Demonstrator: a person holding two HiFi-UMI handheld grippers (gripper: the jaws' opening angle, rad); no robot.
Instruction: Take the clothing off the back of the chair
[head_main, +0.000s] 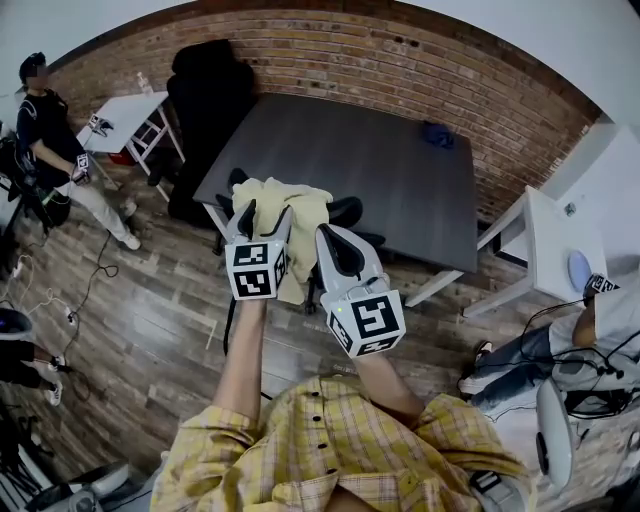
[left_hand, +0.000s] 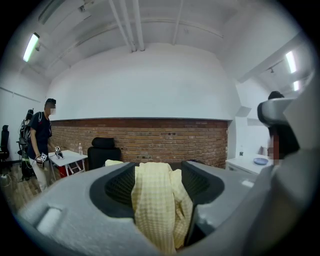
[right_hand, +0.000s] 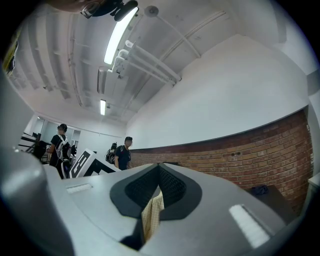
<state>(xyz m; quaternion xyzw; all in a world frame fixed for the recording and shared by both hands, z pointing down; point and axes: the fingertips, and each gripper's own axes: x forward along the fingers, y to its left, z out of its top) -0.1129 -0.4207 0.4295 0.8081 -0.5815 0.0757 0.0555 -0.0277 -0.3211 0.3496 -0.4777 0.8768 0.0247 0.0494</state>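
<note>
Right gripper (head_main: 326, 235): held out forward, clamped on yellow garment (head_main: 305, 205) | left gripper (head_main: 265, 212): alongside, jaws apart, garment hanging between

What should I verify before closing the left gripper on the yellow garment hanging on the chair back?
1. Right gripper clamped on the yellow garment: ok, a fold is pinched between its jaws.
2. Left gripper jaws apart: ok, wide open.
3. Fabric between the left jaws: ok, it hangs in the gap, not pressed.
4. Garment off the chair: not ok, it is draped over the back.
5. Fabric free of snags on the chair: cannot tell.
</note>
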